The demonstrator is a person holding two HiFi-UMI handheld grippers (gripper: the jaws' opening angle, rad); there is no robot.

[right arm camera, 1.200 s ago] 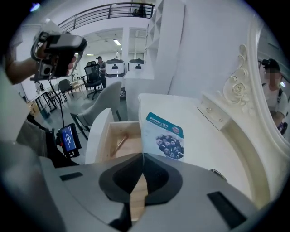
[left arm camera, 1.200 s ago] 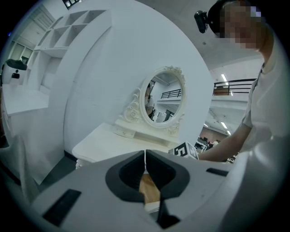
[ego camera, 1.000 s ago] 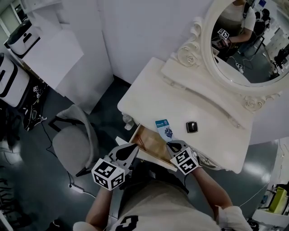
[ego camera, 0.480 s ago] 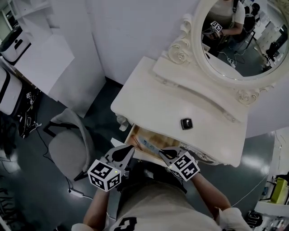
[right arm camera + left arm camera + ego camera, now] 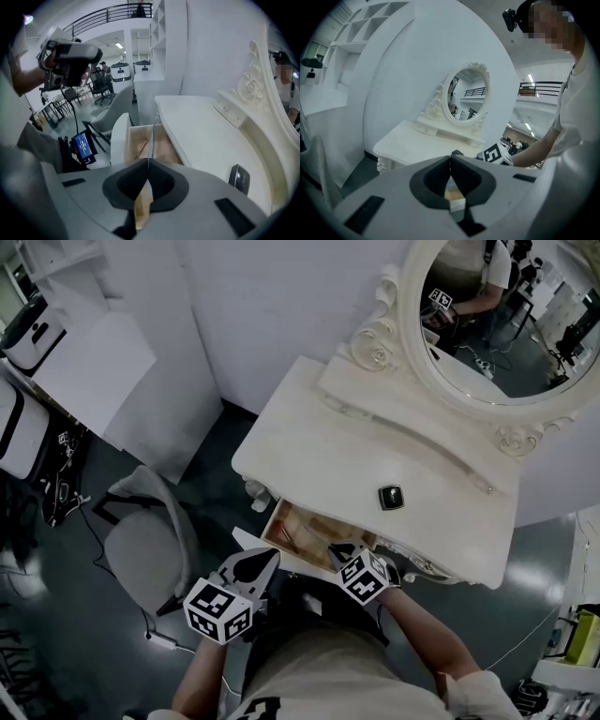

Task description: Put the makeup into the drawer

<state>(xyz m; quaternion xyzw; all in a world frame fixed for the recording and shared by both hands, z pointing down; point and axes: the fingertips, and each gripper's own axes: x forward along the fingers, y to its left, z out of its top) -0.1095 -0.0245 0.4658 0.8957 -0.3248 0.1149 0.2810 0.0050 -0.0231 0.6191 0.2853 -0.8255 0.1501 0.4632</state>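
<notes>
- The right tool (image 5: 337, 551) hangs over the open drawer (image 5: 302, 523). Its jaws are pressed together on a thin flat packet (image 5: 151, 136), which shows edge-on. The grip looks to take only one edge, so the packet could swivel or slip out early. It would then land on the drawer's front lip or the floor, not inside.
- If the jaws part while the packet stands upright, it may lean on the drawer's wall. It could also wedge under the edge of the counter (image 5: 347, 451) and catch when the drawer is pushed in.
- A slim reddish stick (image 5: 142, 146) lies in the drawer. A packet dropped across it would sit tilted.
- The left tool (image 5: 269, 557) is closed on nothing and sits near the drawer's front corner. A careless sweep could knock the drawer askew or bump the right tool.
- The black compact (image 5: 391, 496) lies on the counter, apart from the drawer, so I judge the task unfinished. Its sides look smooth, and pinched off-centre it could skid toward the counter's front edge.
</notes>
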